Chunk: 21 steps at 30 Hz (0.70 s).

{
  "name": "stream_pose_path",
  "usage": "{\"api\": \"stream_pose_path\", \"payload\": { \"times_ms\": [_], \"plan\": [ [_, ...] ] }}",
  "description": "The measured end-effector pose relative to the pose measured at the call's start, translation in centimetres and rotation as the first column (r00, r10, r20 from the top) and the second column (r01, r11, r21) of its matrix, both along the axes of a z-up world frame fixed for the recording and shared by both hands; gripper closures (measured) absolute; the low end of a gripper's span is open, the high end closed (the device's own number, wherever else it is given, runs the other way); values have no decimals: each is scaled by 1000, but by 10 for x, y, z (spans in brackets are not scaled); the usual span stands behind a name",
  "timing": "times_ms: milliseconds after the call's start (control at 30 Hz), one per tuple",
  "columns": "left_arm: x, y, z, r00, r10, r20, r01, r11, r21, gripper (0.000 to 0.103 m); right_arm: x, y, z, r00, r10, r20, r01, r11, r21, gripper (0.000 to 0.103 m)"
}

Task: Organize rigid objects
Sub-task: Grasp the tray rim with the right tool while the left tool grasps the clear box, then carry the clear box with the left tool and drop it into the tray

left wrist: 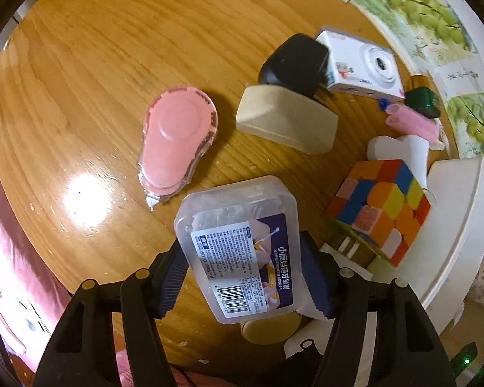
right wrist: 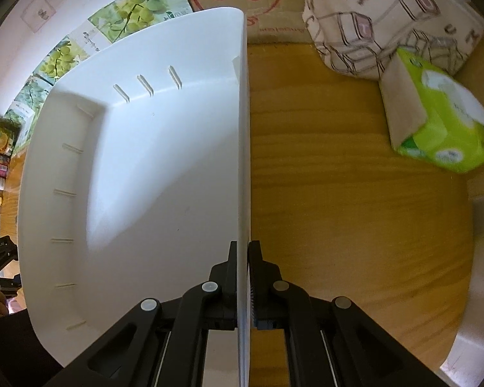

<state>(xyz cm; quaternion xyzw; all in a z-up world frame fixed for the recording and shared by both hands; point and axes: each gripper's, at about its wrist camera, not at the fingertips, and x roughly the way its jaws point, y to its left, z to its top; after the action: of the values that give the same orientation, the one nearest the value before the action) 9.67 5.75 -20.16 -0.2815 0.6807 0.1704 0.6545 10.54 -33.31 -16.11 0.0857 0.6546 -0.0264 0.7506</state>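
1. The left hand-held gripper [left wrist: 242,274] is clamping a clear plastic floss-pick box [left wrist: 238,245] between its ribbed pads, holding it above the wooden bench [left wrist: 96,64], label side up.
2. Ahead of it on the bench, a pink correction-tape dispenser [left wrist: 177,142] is lying flat, with a beige soap-like bar [left wrist: 284,119] just to its right.
3. A black charger plug [left wrist: 293,64] is touching that bar's far edge, and a white toy camera [left wrist: 361,64] is sitting right beside the plug.
4. To the right, a Rubik's cube [left wrist: 384,206] is standing close against the white bin [left wrist: 458,225].
5. The right hand-held gripper [right wrist: 243,277] is pinching the side wall of the white bin [right wrist: 145,161], one finger inside, one outside.
6. Beyond the bin, a green tissue pack [right wrist: 435,122] is lying on the bench near a patterned cloth bag [right wrist: 387,16].
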Motion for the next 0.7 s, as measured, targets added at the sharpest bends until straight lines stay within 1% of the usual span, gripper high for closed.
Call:
{"api": "stream_pose_path", "payload": {
  "times_ms": [133,267,367,433,500,600,633,700],
  "plan": [
    [-3,-3,18,998,-39,39,38,999,35,35,-4,-4,1,1000,-13,12,13,1000,25,97],
    [-3,-2,45,992,-81,100,76,996,55,35,-4,-5,2,1000,6,19,-6,1000,14,97],
    [-4,-3,69,982,-100,159,94,995,45,35,-6,-7,4,1000,3,28,-4,1000,22,97],
    [-10,-3,85,972,-107,211,98,994,51,35,-7,-8,5,999,4,36,-5,1000,27,97],
    [-8,-9,104,956,-131,261,119,991,61,35,-6,-10,5,999,0,44,-2,999,41,96],
    [-3,-22,123,931,-173,321,160,985,67,35,-5,-14,5,998,-12,63,8,998,66,95],
    [-2,-28,127,921,-191,341,176,982,74,35,-4,-15,5,998,-15,69,10,998,70,95],
    [1,-40,142,891,-243,384,225,970,90,35,-4,-16,6,997,-13,76,8,998,67,95]
  ]
}}
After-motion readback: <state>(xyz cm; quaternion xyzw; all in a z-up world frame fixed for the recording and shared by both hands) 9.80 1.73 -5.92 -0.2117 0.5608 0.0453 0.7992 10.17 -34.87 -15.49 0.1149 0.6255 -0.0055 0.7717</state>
